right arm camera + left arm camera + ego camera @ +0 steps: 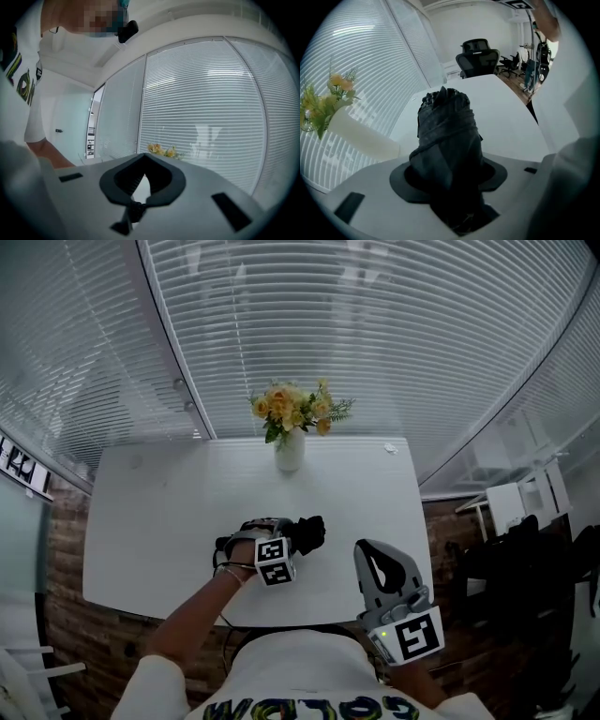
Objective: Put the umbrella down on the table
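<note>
Head view: left tongs (292, 536) clamp the folded black umbrella (309, 531), tilted down low over the table (150, 521) so it can be laid flat; right tongs (373, 557) wait closed, empty, aside

Office, meeting-room type. White table (159, 521) stood in corner of glazed walls. White blinds (375, 334) covered glass on all sides. Vase (290, 454) of yellow flowers (291, 407) sat at table's far edge. Black swivel chairs (478, 58) showed in room beyond table. Wood-look floor (58, 554) ran below.
</note>
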Demonstrator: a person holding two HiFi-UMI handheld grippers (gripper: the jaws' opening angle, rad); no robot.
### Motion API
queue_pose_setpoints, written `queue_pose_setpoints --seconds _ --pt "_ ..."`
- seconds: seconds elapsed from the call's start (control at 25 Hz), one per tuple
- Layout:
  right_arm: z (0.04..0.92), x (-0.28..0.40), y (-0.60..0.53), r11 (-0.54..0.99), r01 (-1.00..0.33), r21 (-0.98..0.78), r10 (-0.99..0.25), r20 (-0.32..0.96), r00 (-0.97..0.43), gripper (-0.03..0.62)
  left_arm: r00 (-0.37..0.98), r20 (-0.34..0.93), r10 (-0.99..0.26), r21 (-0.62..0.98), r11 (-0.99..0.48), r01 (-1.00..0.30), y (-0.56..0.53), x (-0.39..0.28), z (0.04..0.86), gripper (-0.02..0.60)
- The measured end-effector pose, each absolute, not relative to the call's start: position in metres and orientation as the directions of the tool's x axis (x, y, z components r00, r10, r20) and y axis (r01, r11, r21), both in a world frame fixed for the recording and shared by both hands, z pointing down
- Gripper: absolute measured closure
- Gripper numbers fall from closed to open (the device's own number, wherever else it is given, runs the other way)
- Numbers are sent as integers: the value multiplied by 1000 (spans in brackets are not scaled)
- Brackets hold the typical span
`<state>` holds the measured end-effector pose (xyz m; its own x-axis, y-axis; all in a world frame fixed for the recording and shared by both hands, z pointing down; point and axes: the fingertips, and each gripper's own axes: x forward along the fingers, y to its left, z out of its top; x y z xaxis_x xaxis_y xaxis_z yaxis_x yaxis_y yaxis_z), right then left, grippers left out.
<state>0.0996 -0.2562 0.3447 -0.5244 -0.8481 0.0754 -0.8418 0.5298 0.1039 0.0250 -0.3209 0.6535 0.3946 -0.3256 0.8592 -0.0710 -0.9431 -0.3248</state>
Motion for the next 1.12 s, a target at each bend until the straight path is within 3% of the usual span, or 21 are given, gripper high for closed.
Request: queue_pose_setpoints --seconds 0.44,0.8,1.12 --pt "345 98 -260 528 -842 107 -849 80 -522 585 307 906 -290 -314 -949 32 -313 27 698 334" --pt "346 99 -261 518 -848 109 -855 80 -512 585 299 918 -261 -282 -959 28 -315 27 712 327" --pt "348 96 -265 519 -848 107 -855 81 -513 585 341 898 -277 -278 -959 -49 -319 25 704 275"
